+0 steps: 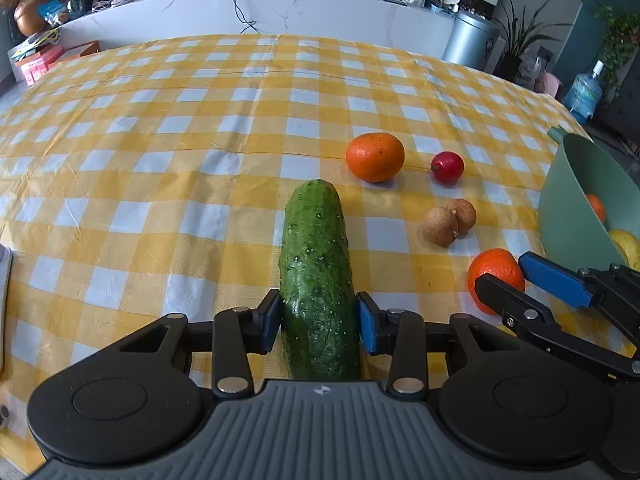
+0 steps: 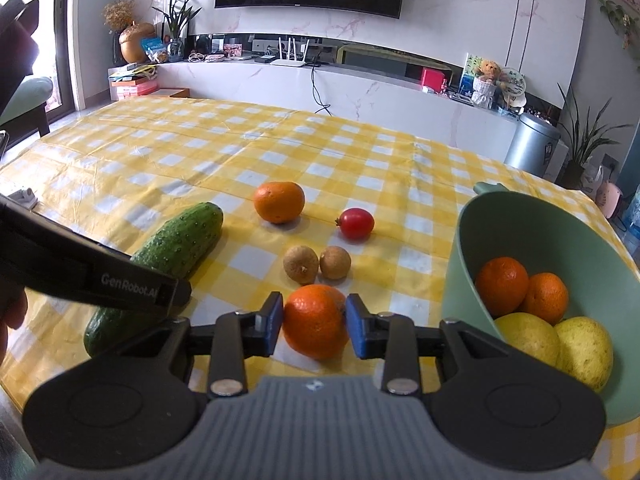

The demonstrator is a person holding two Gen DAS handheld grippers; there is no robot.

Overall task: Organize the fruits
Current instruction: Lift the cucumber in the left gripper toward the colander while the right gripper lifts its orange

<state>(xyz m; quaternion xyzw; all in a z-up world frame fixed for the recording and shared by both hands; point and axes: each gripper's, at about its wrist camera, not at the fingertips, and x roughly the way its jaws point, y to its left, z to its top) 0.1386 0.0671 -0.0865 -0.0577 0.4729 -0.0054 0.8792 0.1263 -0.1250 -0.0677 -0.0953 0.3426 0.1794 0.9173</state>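
Cucumber clamped in left hand-held gripper; right hand-held gripper pinches orange.

Bumpy green cucumber lengthwise beside oranges, green bowl.

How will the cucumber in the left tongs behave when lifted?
The cucumber looks stiff, so it should not sag. The left tongs hold it near one end, so the far end may droop or pivot. Its skin looks glossy and bumpy, so it could slip, and being round it would likely roll if dropped.
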